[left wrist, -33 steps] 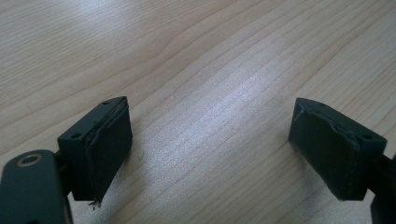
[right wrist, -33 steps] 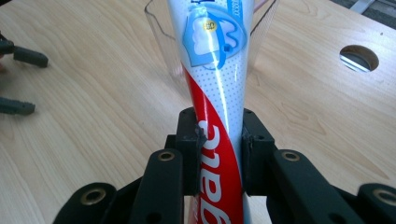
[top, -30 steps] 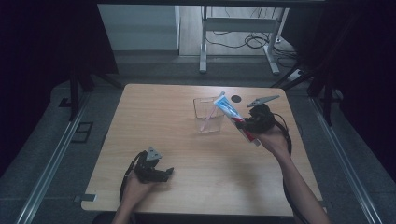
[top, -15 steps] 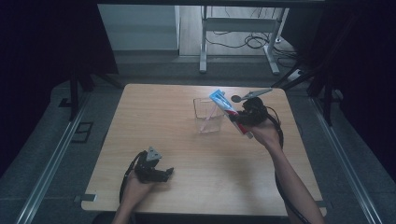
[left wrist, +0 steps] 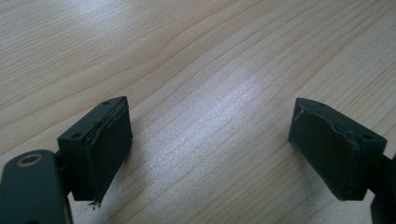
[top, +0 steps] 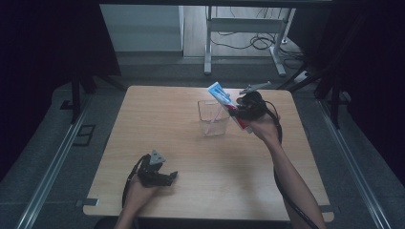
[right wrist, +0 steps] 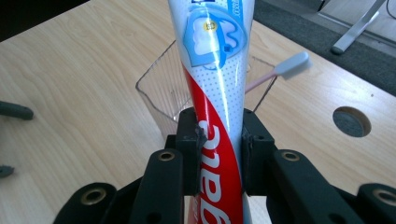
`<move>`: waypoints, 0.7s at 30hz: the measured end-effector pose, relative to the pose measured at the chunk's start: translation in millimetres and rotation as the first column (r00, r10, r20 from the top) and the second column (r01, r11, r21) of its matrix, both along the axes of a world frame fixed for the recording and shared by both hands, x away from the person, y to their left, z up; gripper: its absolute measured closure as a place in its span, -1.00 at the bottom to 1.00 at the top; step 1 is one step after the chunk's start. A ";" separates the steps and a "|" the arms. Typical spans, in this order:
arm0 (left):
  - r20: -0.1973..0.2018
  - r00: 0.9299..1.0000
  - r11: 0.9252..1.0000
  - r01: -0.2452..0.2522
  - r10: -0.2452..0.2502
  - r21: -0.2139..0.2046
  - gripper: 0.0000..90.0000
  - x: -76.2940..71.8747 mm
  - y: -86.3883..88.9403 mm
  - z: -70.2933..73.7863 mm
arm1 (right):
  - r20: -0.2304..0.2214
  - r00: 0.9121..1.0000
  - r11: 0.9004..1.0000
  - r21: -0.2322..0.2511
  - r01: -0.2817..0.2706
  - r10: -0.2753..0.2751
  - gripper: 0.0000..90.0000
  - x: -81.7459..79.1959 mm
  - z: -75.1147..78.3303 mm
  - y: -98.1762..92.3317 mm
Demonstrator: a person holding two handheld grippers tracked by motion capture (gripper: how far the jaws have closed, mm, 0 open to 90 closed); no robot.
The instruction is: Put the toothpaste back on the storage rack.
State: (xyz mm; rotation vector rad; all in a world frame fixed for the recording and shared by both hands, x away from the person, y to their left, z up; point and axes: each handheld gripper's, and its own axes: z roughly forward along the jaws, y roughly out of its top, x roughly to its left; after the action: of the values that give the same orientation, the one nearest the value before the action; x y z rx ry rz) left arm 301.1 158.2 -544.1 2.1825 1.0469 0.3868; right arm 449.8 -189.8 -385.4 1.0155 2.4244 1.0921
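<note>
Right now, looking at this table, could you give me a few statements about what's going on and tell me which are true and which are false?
1. The right gripper is clamped on a toothpaste tube. True.
2. The clear cup is empty. False: a pink toothbrush stands in it.
3. The left gripper holds a toothbrush. False: its jaws stand open over bare table with nothing between them.
4. The toothpaste tube is held up near the cup, not lying on the table. True.
5. The cup lies tipped on its side. False: it stands upright.
</note>
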 end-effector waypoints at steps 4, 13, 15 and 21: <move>0.000 1.000 1.000 0.000 0.000 0.000 -0.70 0.0 0.0 0.0 | 0.007 1.000 1.000 -0.001 -0.003 0.003 0.61 5.2 1.0 4.6; 0.000 1.000 1.000 0.000 0.000 0.002 -0.70 0.1 0.2 0.1 | 0.023 1.000 1.000 -0.005 -0.012 0.012 0.61 15.6 3.5 17.9; 0.000 1.000 1.000 0.000 0.000 0.002 -0.70 0.1 0.2 0.1 | 0.025 1.000 1.000 -0.004 -0.015 0.015 0.61 17.9 3.9 21.3; 0.000 1.000 1.000 0.001 -0.001 0.001 -0.70 0.1 0.2 0.0 | 0.033 0.999 1.000 -0.006 -0.018 0.019 0.61 26.0 4.9 30.7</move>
State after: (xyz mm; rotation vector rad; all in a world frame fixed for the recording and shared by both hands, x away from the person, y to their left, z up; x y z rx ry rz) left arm 301.2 158.4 -544.1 2.1838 1.0462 0.3872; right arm 475.8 -159.2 -380.6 0.9676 2.4140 1.0990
